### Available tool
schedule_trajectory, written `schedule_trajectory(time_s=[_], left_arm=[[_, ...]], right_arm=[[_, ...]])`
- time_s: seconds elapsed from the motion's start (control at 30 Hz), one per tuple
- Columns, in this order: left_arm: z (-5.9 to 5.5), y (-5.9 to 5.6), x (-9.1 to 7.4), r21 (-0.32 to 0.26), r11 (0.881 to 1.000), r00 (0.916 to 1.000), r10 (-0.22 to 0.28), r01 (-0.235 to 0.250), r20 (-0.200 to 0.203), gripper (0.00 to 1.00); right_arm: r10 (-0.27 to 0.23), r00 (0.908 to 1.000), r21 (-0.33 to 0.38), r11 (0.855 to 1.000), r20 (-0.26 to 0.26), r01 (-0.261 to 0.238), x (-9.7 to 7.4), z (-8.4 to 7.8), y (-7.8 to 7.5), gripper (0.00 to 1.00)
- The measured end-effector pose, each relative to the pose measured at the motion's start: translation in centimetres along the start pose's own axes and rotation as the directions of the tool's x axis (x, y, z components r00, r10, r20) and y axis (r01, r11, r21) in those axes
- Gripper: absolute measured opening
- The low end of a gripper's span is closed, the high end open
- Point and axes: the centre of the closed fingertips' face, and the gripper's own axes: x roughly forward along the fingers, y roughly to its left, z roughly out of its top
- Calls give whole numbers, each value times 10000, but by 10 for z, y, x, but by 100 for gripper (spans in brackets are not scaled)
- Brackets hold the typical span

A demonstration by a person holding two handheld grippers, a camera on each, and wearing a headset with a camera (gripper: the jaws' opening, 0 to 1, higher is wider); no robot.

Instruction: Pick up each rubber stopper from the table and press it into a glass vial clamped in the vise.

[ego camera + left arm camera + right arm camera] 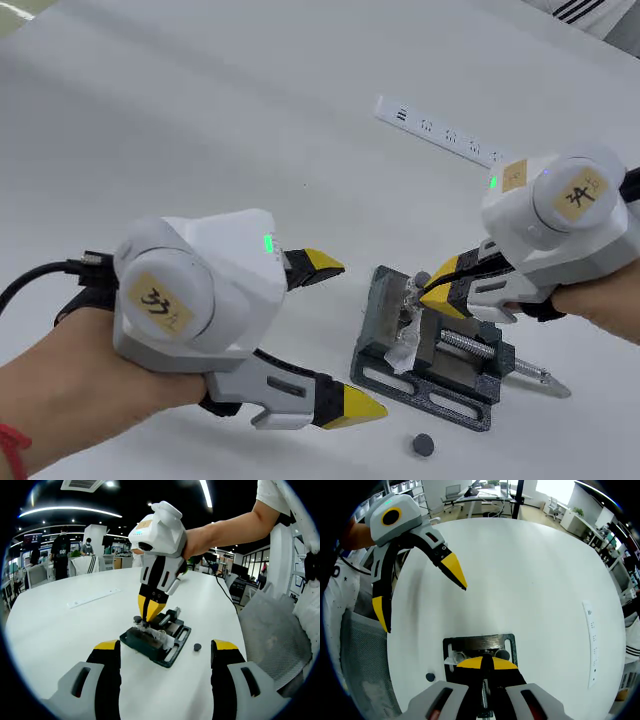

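- Rubber stopper (424,444), small, dark and round, is lying loose on the white counter (200,120), on the near side of the vise (440,375). It's close to the vise but not touching it.
- A second dark stopper (422,279) is sitting on top of a glass vial (408,318) at the far end of the vise, right beside the tips of the right gripper.
- The vise itself is dark metal and is sitting flat on the counter, with its screw handle pointing off to the right in the head view. Clear glass is showing between its clamping faces, though I can't really tell how many vials are in there.
- The right gripper (432,292) is hovering directly over the vise with its yellow tips pointing down at the vials. Its jaws are sitting together, and I can't tell whether they're pinching anything.
- The left gripper (350,337) is hanging to the left of the vise, pointing toward it. Its jaws are spread wide apart and aren't gripping anything, and in the left gripper view the vise is sitting between the two tips, further out.
- A white power strip (440,130) is lying on the far side of the counter, well apart from the vise.
- A few people (61,555) are standing around way back in the room in the left gripper view.
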Motion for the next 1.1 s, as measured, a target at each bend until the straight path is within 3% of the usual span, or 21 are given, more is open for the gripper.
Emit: schedule_trajectory(time_s=[1.1], left_arm=[[4,0,0,-26,10000,9999,56,-56,131,72]], right_arm=[[312,9988,4,9995,-386,-312,1,0,0,0]])
